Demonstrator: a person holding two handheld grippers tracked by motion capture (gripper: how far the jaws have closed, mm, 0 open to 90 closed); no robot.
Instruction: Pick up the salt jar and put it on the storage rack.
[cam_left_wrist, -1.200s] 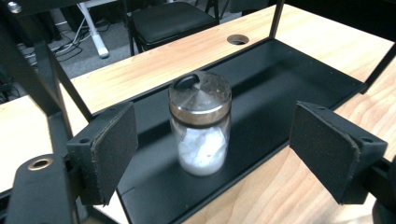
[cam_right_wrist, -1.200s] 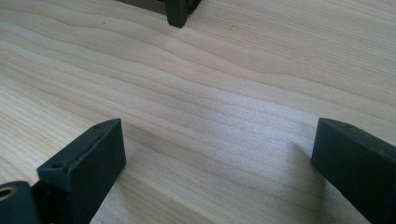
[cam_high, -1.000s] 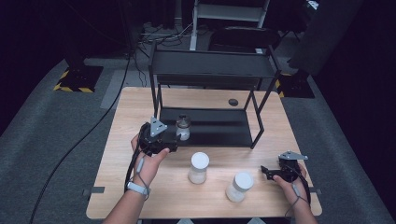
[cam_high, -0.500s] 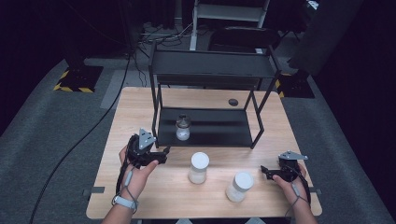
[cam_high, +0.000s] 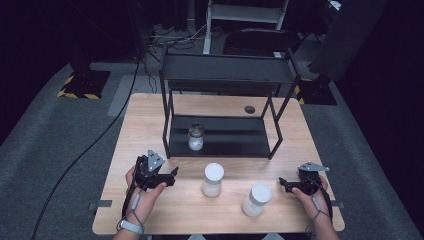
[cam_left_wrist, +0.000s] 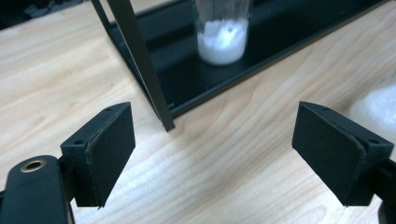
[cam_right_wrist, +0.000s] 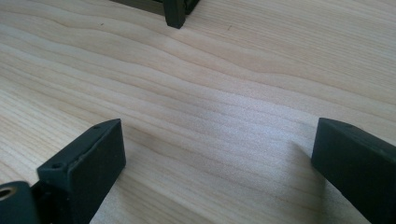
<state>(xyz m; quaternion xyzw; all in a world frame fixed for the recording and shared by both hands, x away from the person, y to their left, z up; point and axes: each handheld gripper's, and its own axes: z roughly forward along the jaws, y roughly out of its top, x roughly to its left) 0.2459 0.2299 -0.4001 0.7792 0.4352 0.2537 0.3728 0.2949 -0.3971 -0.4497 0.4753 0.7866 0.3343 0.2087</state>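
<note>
Left gripper, open and empty, has withdrawn from the shelf's jar, seemingly lower.

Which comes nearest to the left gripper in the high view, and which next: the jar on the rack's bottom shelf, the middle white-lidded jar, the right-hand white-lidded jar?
From the left gripper:
1. Middle white-lidded jar, on the table just to its right.
2. Jar on the rack's bottom shelf, behind it and slightly right.
3. Right-hand white-lidded jar, near the front edge by the right gripper.
</note>
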